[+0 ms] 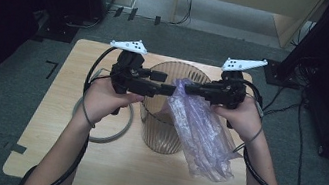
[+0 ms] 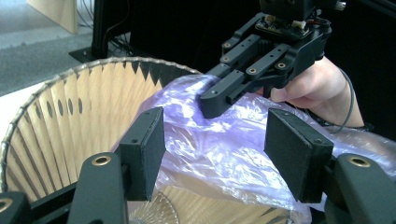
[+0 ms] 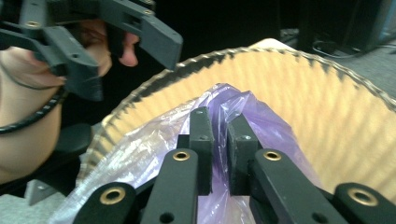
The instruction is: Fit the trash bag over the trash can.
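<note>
A ribbed, translucent brown bin (image 1: 160, 140) stands upright in the middle of the wooden table (image 1: 61, 105). A crumpled purple plastic bag (image 1: 201, 139) hangs from over the bin's rim down its right side onto the table. My right gripper (image 3: 220, 135) is above the bin's mouth, shut on the bag's (image 3: 264, 123) upper edge, a thin fold squeezed between its pads. My left gripper (image 2: 217, 140) faces it from the left side of the bin (image 2: 60, 116), open. The bag (image 2: 210, 158) lies just beyond its pads, which do not press on it. Both grippers' tips nearly meet above the bin.
A grey cable loop (image 1: 107, 136) lies on the table left of the bin, under the left forearm. Black cables trail from both grippers off the front edge. Dark equipment stands on the floor at both sides, and a wooden unit (image 1: 249, 0) is at the back.
</note>
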Demonstrator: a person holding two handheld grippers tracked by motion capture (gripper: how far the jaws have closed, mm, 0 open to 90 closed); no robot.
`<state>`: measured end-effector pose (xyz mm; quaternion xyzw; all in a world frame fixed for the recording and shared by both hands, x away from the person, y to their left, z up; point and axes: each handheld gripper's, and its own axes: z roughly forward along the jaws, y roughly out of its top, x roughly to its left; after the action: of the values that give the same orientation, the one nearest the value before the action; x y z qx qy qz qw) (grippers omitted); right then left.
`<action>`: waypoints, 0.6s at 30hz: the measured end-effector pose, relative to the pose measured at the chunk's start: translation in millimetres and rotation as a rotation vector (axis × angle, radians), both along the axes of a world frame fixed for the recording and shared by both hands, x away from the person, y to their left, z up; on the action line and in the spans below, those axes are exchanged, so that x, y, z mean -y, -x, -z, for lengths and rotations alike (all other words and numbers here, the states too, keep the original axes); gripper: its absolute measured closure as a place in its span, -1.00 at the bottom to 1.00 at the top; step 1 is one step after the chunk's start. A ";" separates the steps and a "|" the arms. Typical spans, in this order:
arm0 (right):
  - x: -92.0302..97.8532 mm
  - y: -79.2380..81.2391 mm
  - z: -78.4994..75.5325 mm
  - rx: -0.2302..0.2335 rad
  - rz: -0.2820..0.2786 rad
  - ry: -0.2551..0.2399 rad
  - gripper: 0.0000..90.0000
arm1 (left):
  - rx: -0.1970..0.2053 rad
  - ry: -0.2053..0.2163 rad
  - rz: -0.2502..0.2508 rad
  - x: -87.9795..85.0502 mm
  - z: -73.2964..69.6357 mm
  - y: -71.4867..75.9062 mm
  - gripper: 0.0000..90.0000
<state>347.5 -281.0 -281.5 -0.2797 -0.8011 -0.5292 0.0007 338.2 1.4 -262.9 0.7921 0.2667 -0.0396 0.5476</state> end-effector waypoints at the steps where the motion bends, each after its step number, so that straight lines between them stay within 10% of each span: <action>1: 0.2 -0.8 1.3 0.002 0.004 0.000 0.79 | 0.000 0.000 0.000 0.0 0.0 0.0 -0.17; 11: 14.9 4.5 -5.3 0.070 0.026 -0.060 -0.08 | -0.013 -0.011 0.000 -1.1 3.1 -1.2 -0.17; 18: 18.5 0.5 5.2 -0.023 -0.015 -0.041 -0.17 | -0.017 -0.015 0.006 -1.1 4.7 -1.7 -0.17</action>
<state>347.1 -299.5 -286.7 -0.2797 -0.7919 -0.5424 0.0195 339.9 2.6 -267.5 0.7968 0.2693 -0.0462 0.5390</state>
